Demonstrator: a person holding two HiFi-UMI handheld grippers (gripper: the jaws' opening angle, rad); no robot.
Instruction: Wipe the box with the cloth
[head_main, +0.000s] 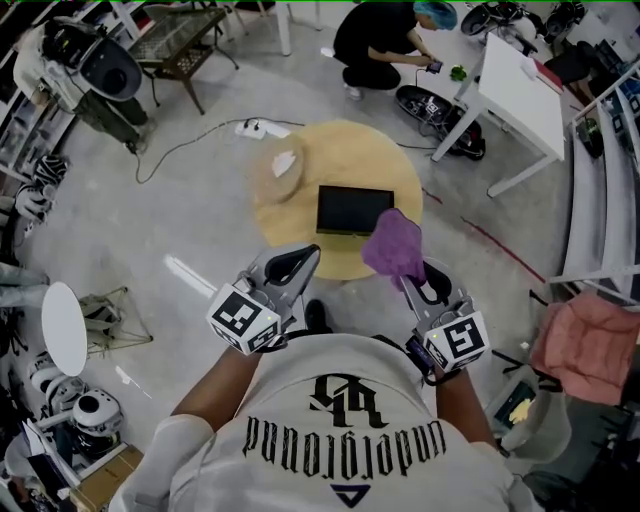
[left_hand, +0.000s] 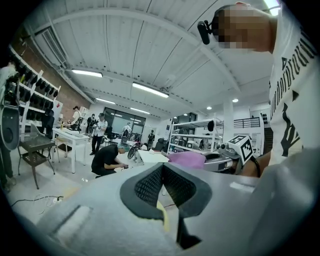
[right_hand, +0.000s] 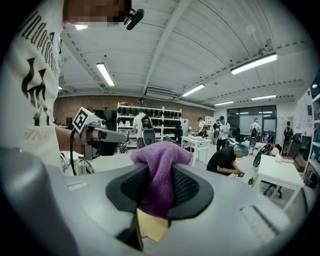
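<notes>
Round table (head_main: 335, 160) bears the box (head_main: 353, 210), just beyond the right tool (head_main: 409, 274) clamping cloth (head_main: 394, 246).

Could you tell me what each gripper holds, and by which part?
The right gripper pinches the purple cloth by a bunched fold; the left gripper is shut, empty.

Printed in black gothic letters across the near white shirt (head_main: 340, 455), seen upside down: apparently "underground", beside an emblem too ornate to read and a small triangle mark. Stuck on the left cube (head_main: 243, 318) and right cube (head_main: 456, 343): square black-and-white code markers.
</notes>
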